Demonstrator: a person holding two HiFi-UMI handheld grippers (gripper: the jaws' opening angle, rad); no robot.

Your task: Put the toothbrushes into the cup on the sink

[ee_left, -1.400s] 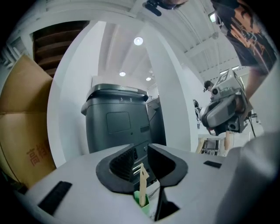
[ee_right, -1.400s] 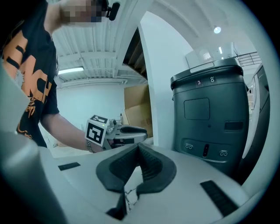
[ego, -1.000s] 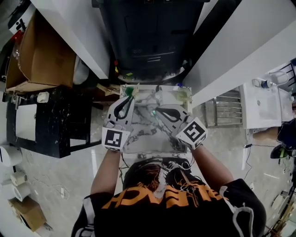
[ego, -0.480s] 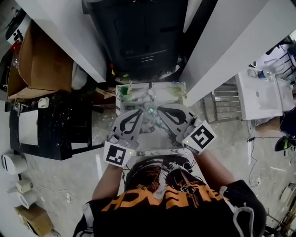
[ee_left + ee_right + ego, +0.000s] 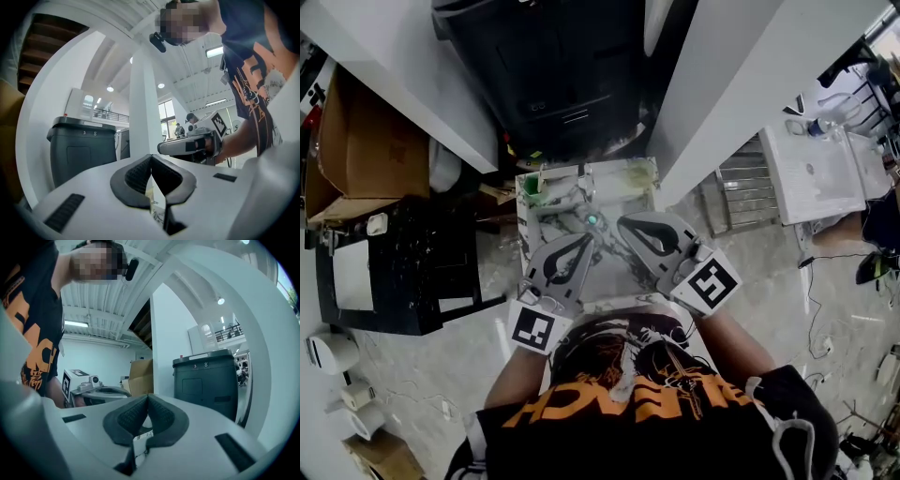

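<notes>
Left tool (image 5: 151, 159) and right tool (image 5: 147, 398) were both clenched empty above the counter (image 5: 607, 270); we reckoned toothbrushes are light, stiff, slick, so grab mid-handle.

The left gripper (image 5: 151, 158) has its jaws together at the tips, with nothing between them. Behind them rises a white pillar (image 5: 143, 103). A dark grey bin (image 5: 82, 150) stands left of the pillar. Right of the pillar, a person's forearm (image 5: 236, 140) reaches to the right gripper (image 5: 164, 148).
</notes>
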